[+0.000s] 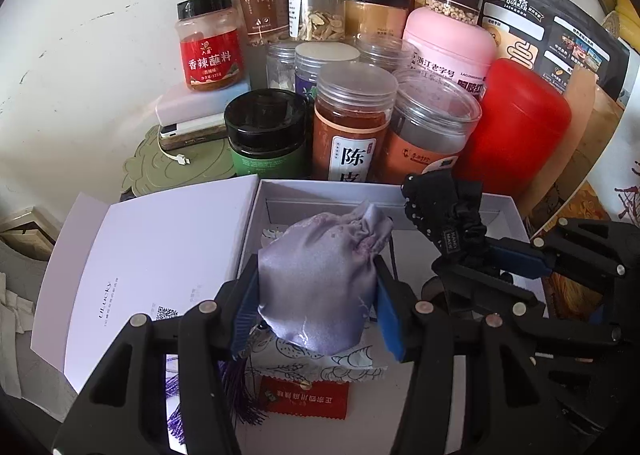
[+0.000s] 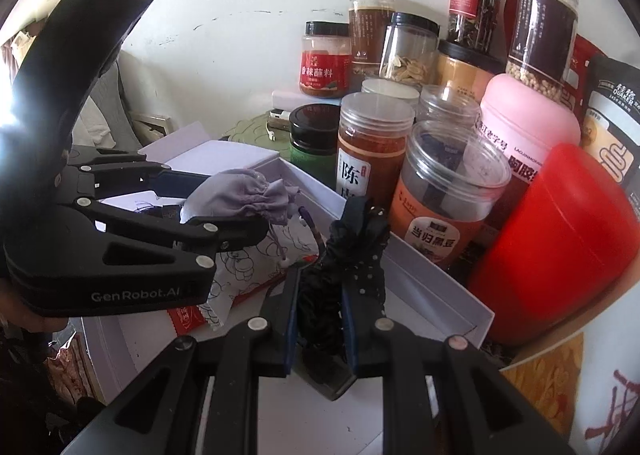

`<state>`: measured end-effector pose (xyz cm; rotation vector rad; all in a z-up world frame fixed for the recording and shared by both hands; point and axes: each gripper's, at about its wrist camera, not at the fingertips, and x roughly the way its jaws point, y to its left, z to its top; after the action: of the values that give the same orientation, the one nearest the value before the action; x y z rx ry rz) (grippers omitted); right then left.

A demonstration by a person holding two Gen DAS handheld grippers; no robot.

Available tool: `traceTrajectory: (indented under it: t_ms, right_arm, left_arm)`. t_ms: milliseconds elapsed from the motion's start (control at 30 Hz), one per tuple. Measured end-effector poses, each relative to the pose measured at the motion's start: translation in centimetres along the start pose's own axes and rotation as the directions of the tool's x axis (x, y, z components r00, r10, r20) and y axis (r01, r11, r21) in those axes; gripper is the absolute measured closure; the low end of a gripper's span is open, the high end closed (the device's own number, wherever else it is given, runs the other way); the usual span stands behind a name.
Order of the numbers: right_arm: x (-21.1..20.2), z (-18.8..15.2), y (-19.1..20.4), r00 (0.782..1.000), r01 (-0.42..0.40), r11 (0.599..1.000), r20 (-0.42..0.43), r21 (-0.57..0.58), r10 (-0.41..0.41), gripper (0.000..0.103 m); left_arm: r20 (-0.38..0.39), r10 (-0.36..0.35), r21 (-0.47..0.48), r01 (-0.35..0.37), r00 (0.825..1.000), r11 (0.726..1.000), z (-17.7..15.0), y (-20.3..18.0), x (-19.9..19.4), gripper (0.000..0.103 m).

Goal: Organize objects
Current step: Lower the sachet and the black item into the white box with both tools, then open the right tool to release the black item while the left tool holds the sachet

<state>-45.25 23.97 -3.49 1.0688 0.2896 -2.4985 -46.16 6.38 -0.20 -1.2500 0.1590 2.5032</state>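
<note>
Satin catches the light on a lilac drawstring pouch (image 1: 320,287), plump and rounded, its gathered neck puckered into soft ruffles; it hangs over the open white cardboard box (image 1: 504,211), pinched between the blue pads of the left tongs (image 1: 316,311), which are closed only as far as the pouch's width. Beneath it in the box lie a white cloth printed with line-drawn flowers (image 1: 352,363), a red packet with gold characters (image 1: 308,395) and a purple tassel (image 1: 240,387). Just to the right, over the box's far right corner, the right tongs (image 2: 318,319) are pressed nearly together on a black scrunchie (image 2: 352,251), a crinkled fabric band dotted with white and carrying a small sewn label. The box's flat lid (image 1: 152,263) lies open to the left, matte white with small grey print and a QR code. Behind the box the tabletop is crowded with cylindrical containers: a clear plastic jar of orange-brown peel with a white label (image 1: 352,123), a wide clear-lidded jar with an orange label (image 1: 432,127), a dark glass jar with a black cap and green label (image 1: 266,135), a glossy red canister (image 1: 520,123), a smooth pink tub (image 1: 452,43) and a red-labelled spice jar (image 1: 210,43). A white power bank with its cable (image 1: 188,131) rests on a green scalloped mat (image 1: 176,171) beside a scuffed white wall (image 1: 100,35).
</note>
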Motion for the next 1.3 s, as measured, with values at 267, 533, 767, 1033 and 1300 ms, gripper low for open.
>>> traceTrajectory:
  t_ms: [267,533,767,1033,1300]
  right_arm:
    - [1.7,-0.7,-0.4,0.999,-0.026,1.0,-0.039,0.016,0.026,0.084]
    - [1.9,-1.1,0.1,0.999,-0.014,1.0,-0.036,-0.006,0.014,0.084]
    - [1.7,-1.3,0.6,0.999,0.001,1.0,-0.037,-0.02,-0.002,0.083]
    - [1.6,-1.2,0.8,0.998,0.021,0.999,-0.06,-0.033,-0.023,0.074]
    - [0.2,-0.8,0.7,0.998,0.048,0.998,-0.047,-0.036,-0.05,0.072]
  left_arm:
    - [-0.035,0.038,0.018,-0.037,0.999,0.999,-0.4,-0.1,1.9,0.052]
    - [-0.057,0.055,0.039,-0.053,0.997,0.998,-0.9,-0.8,2.9,0.047]
    - [-0.081,0.049,0.04,-0.046,0.996,0.998,-1.0,-0.9,3.3,0.043]
    - [-0.096,0.068,0.045,-0.064,0.993,0.997,-1.2,-1.2,3.5,0.039]
    - [-0.076,0.099,0.028,-0.097,0.992,0.995,-1.1,-1.4,2.1,0.039]
